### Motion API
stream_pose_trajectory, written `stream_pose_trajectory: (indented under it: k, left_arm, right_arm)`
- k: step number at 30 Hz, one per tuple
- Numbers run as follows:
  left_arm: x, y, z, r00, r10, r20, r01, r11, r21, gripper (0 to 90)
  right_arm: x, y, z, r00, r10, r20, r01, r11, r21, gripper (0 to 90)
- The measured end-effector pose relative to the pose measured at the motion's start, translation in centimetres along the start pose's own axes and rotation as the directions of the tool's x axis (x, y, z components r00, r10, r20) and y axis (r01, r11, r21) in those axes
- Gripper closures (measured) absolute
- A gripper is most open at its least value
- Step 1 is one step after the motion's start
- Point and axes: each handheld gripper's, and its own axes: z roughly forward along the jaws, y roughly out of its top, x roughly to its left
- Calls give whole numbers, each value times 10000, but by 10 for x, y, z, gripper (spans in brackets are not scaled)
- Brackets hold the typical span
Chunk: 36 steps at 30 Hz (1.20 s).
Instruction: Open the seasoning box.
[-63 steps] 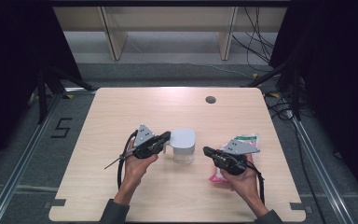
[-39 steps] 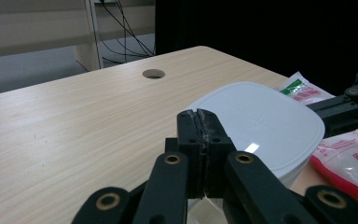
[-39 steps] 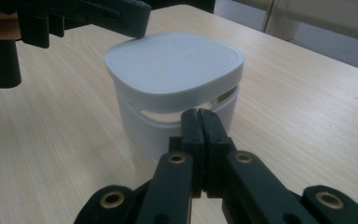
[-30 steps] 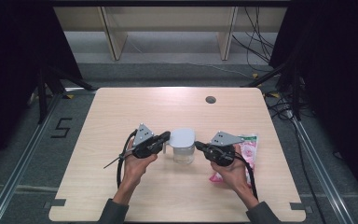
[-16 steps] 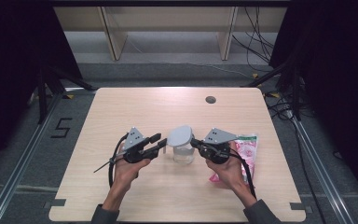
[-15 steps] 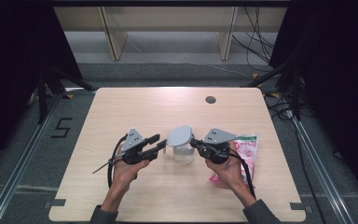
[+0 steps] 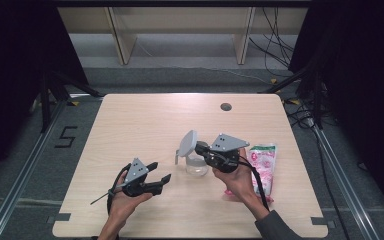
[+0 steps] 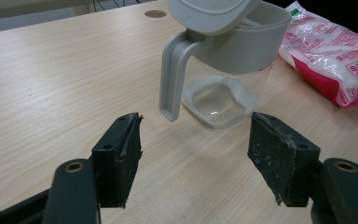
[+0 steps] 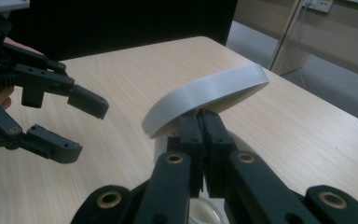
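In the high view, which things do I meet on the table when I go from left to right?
left gripper → lid → pitcher → right gripper → pink bag

High view looks down from above onto the table point(image 7: 145, 120); both gripper views ride low and close, sharing the jug point(image 8: 223, 60) at centre frame.

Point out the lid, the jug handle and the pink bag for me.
lid point(image 9: 205, 95), right gripper view, on its grey rim
jug handle point(image 8: 172, 70), left gripper view, mid-handle
pink bag point(image 7: 262, 165), high view, bag's middle
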Motion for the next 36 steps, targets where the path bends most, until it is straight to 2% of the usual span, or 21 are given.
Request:
stream_pose_trajectory:
  k: [4, 8, 9, 12, 15, 16, 18, 19, 20, 23, 27, 28, 29, 31, 33, 34, 36]
  left_arm:
    - [-3, -2, 2, 9997, 229, 24, -229, 9995, 217, 321]
    - [-6, -2, 5, 9998, 188, 85, -190, 9995, 261, 312]
    - [-6, -3, 6, 9997, 190, 156, -194, 9995, 236, 311]
    - [-6, -3, 6, 9995, 235, 191, -240, 9993, 286, 305]
    - [-6, -3, 6, 10000, 65, 68, -67, 9994, 325, 301]
    - [-5, -4, 7, 9999, 7, 127, -9, 9998, 216, 299]
    - [-5, -3, 6, 9999, 44, 124, -47, 9998, 216, 299]
    - [-4, -3, 5, 9998, 188, 79, -190, 9994, 298, 299]
    - [-4, -3, 4, 9999, 109, 119, -111, 9997, 210, 299]
    - [-4, -2, 3, 9999, 107, 131, -109, 9998, 138, 294]
    - [-6, -3, 5, 9997, 16, 237, -20, 9998, 178, 288]
    - [-6, -3, 5, 9998, 21, 212, -25, 9998, 181, 286]
    - [-7, -3, 5, 9998, -15, 191, 11, 9998, 195, 286]
    - [-7, -4, 6, 9998, -25, 197, 21, 9998, 199, 286]
    - [-8, -4, 6, 9998, 20, 194, -25, 9997, 254, 286]
    - [-8, -5, 6, 9995, 29, 302, -36, 9997, 258, 286]
    - [-8, -6, 8, 9996, 24, 293, -33, 9996, 276, 286]
  right_arm:
    - [5, 4, 2, 9999, -136, -15, 136, 9999, -86, 883]
    - [9, 7, 3, 9995, -313, 40, 314, 9992, -253, 881]
    - [11, 8, 4, 9997, -233, 71, 236, 9990, -384, 880]
    - [14, 11, 8, 9989, -425, -200, 416, 9982, -443, 872]
    - [18, 12, 11, 9985, -439, -324, 425, 9982, -434, 872]
    - [22, 13, 13, 9973, -616, -407, 603, 9976, -327, 868]
    - [23, 13, 13, 9965, -736, -387, 724, 9969, -316, 863]
    - [24, 12, 12, 9967, -759, -299, 751, 9968, -279, 855]
    - [23, 12, 9, 9962, -813, -299, 806, 9965, -228, 847]
    - [14, 8, -4, 9987, -468, -214, 462, 9986, -263, 802]
    - [-2, -2, -24, 9995, -14, 323, 18, 9999, -119, 709]
    - [-8, -7, -29, 9986, -46, 527, 51, 10000, -84, 679]
    - [-12, -12, -34, 9969, 354, 701, -356, 9994, 14, 655]
    - [-22, -22, -44, 9927, 636, 1026, -647, 9979, 76, 604]
    - [-30, -34, -56, 9840, 1167, 1343, -1199, 9927, 162, 573]
    - [-35, -40, -61, 9806, 1298, 1468, -1333, 9910, 139, 551]
    - [-42, -51, -72, 9711, 1750, 1621, -1818, 9830, 278, 491]
